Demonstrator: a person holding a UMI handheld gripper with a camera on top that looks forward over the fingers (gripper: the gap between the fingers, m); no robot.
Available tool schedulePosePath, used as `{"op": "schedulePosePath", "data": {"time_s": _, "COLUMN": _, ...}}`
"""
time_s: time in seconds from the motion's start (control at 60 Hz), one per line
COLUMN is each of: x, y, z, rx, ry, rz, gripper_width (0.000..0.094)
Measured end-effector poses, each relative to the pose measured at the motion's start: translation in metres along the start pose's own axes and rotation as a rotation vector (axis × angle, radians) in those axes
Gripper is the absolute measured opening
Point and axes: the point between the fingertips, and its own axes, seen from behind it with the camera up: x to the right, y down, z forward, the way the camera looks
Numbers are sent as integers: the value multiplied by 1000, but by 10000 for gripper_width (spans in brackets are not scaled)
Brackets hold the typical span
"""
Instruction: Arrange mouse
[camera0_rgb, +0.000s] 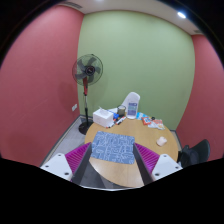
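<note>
A blue patterned mouse pad (113, 148) lies on the near part of a round wooden table (128, 130), just ahead of and between my fingers. A small pale object (162, 141), possibly the mouse, lies on the table to the right of the pad; it is too small to tell. My gripper (112, 166) is open and empty above the table's near edge. The magenta pads (79, 156) stand wide apart, one at each side of the mouse pad.
A white box (104, 117) and a white jug (132, 103) stand at the table's far side, with small items (150, 120) to their right. A standing fan (89, 70) is beyond the table on the left. A dark chair (195, 152) is on the right.
</note>
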Motion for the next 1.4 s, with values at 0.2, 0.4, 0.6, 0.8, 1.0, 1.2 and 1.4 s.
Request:
{"op": "schedulePosePath", "data": {"time_s": 0.2, "x": 45, "y": 54, "z": 21, "rx": -68, "ry": 45, "rz": 24, "gripper_width": 836}}
{"op": "schedulePosePath", "data": {"time_s": 0.4, "x": 128, "y": 125, "z": 59, "rx": -145, "ry": 111, "rz": 86, "gripper_width": 836}}
{"op": "schedulePosePath", "data": {"time_s": 0.6, "x": 233, "y": 149, "z": 133, "rx": -125, "ry": 185, "rz": 113, "gripper_width": 834}}
{"op": "schedulePosePath", "data": {"time_s": 0.8, "x": 323, "y": 146, "z": 244, "rx": -69, "ry": 189, "rz": 159, "gripper_width": 837}}
{"op": "schedulePosePath", "data": {"time_s": 1.0, "x": 368, "y": 165, "z": 343, "rx": -130, "ry": 183, "rz": 211, "gripper_width": 834}}
{"op": "schedulePosePath", "data": {"time_s": 1.2, "x": 390, "y": 173, "z": 406, "rx": -170, "ry": 169, "rz": 251, "gripper_width": 842}}
{"op": "schedulePosePath", "data": {"time_s": 1.4, "x": 408, "y": 156, "z": 444, "rx": -164, "ry": 190, "rz": 231, "gripper_width": 813}}
